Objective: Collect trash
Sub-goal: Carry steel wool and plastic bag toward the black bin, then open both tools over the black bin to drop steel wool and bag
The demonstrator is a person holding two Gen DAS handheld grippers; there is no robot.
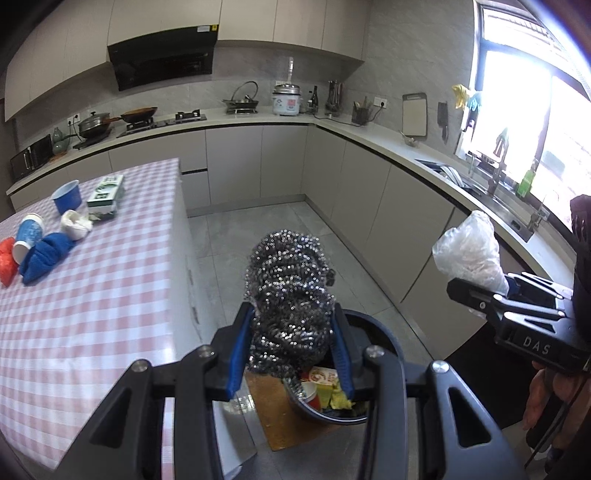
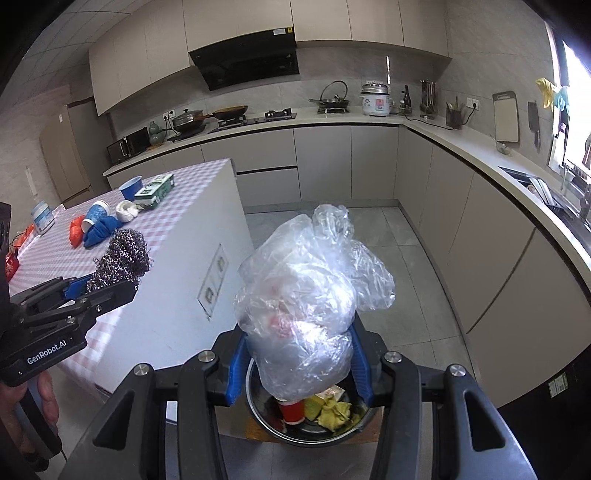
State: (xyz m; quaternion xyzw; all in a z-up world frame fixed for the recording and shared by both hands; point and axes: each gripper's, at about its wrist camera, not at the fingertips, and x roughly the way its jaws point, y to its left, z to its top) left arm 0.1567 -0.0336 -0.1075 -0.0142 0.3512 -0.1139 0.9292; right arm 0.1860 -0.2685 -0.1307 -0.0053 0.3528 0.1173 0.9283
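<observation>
Clearly mid-carry: left gripper [image 1: 291,354] was clamped on a steel scourer [image 1: 290,291], right gripper [image 2: 299,365] on a crumpled plastic bag [image 2: 310,302], both above the bin [image 2: 258,417] on the floor beside the table's [image 1: 92,295] near corner. Next, probably: open both over it.

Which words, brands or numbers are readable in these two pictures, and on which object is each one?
"DAS": on the body of the right gripper, left wrist view.
"GenRobot.AI": on the body of the left gripper, right wrist view.
Green box on the table, range hood sticker, rice cooker label: too blurred to read.
</observation>
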